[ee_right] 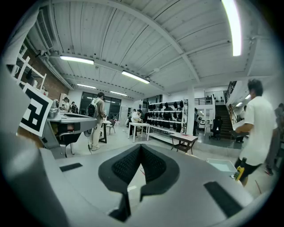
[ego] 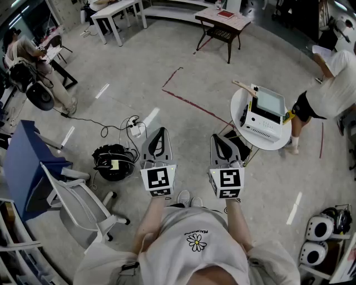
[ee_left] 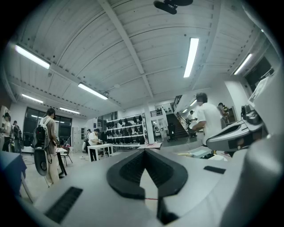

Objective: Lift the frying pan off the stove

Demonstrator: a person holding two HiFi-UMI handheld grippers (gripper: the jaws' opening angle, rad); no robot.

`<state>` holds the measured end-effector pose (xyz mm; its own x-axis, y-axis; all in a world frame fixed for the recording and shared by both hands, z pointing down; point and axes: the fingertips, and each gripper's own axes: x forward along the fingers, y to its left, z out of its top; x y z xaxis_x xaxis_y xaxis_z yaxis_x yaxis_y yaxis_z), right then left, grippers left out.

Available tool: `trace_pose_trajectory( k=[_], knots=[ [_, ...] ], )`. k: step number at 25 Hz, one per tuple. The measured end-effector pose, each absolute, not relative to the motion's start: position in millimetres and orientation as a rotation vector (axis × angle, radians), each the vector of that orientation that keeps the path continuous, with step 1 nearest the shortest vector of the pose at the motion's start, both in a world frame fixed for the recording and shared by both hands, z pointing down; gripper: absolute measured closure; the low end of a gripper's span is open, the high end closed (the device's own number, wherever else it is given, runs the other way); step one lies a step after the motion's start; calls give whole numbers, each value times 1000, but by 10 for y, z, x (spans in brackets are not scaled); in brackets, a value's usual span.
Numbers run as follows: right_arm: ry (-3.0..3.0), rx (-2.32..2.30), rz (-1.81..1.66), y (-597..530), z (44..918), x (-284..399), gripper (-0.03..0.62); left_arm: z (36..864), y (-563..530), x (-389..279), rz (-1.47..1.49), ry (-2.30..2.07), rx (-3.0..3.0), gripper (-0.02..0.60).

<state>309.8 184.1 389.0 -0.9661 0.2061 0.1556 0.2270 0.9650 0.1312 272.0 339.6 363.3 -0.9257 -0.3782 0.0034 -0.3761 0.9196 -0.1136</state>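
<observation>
Stove (ego: 261, 114) on the round table (ego: 238, 107); left tongs (ego: 159, 131) and right tongs (ego: 218, 137) both closed, gripping nothing.

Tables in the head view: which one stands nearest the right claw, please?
The round white table, just beyond the right claw; the rectangular white table and brown table stand farther off.

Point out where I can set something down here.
Bare floor lies ahead, between the red tape line and the white desk, and at right below the round table. That table is nearly filled by the white appliance; the left is crowded with a power strip and a chair.
</observation>
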Motion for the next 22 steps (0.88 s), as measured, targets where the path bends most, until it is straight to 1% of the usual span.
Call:
trace_pose_trajectory(
  k=[11, 18, 22],
  knots=[
    [-2963, -321, -233, 1900, 3931, 2861, 591, 3680, 3447, 2463, -146, 3066, -624, 581],
    [-2977, -302, -126, 1932, 3972, 2676, 591, 3796, 3558, 2202, -106, 3082, -638, 581],
    [-2984, -266, -125, 1957, 4006, 2598, 591, 3801, 3604, 2096, -93, 3058, -668, 581]
  ],
)
